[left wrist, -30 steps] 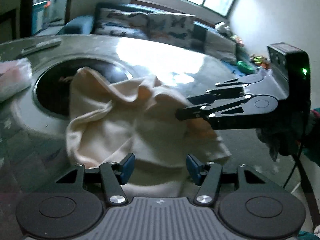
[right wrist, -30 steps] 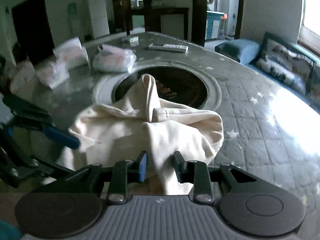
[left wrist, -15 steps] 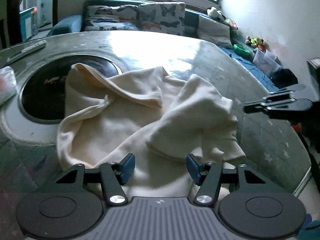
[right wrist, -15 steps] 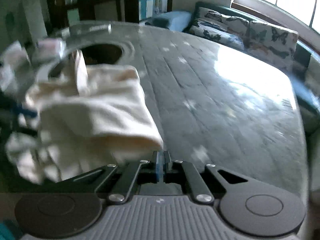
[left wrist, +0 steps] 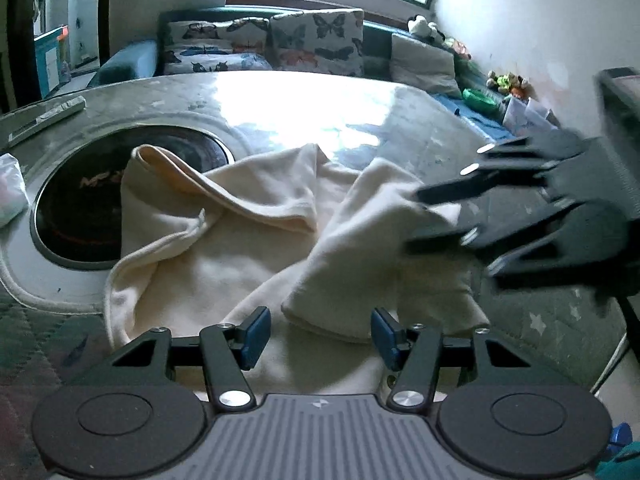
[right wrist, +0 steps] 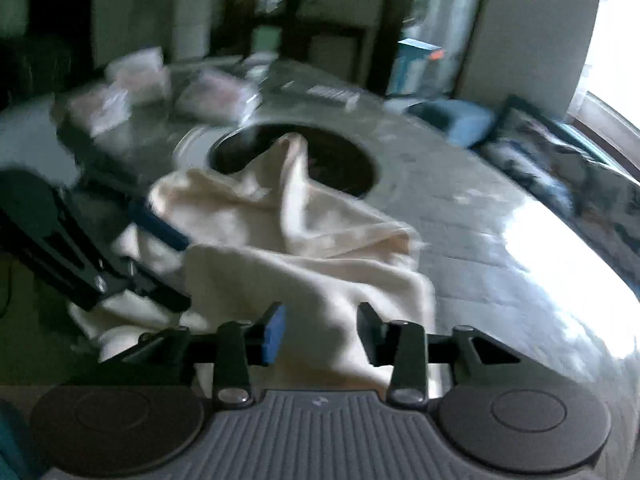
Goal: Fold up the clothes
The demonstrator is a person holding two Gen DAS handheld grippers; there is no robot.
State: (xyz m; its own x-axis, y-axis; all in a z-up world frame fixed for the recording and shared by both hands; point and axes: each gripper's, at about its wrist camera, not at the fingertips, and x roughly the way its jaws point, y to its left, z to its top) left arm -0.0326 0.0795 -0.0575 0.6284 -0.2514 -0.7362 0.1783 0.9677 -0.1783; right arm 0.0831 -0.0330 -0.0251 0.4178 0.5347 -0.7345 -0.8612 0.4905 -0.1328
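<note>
A cream garment (left wrist: pixel 208 264) lies crumpled on the round grey table (left wrist: pixel 280 112), partly over its dark round inset (left wrist: pixel 80 208). My left gripper (left wrist: pixel 318 332) hovers at the garment's near edge; its jaws are closing slightly, with cloth below and the blue pads not pressing it. My right gripper (right wrist: pixel 322 330) is blurred with motion and its jaws are opening. The folded flap of the garment (right wrist: pixel 312 264) lies under and between them, not pinched. In the left wrist view the right gripper (left wrist: pixel 424 216) reaches in over that flap. The left gripper (right wrist: pixel 176 268) also shows at the right wrist view's left side.
Several plastic-wrapped bundles (right wrist: pixel 216 92) and a remote (right wrist: pixel 332 94) lie on the far side of the table. Another white bag (left wrist: pixel 10 188) sits at the table's left. A sofa with butterfly cushions (left wrist: pixel 280 44) stands behind. The table's edge runs close at the right.
The right gripper shut and swung away from the garment, then came back over the flap with its jaws apart. The garment's right side now lies as a flatter flap. The left gripper barely moved.
</note>
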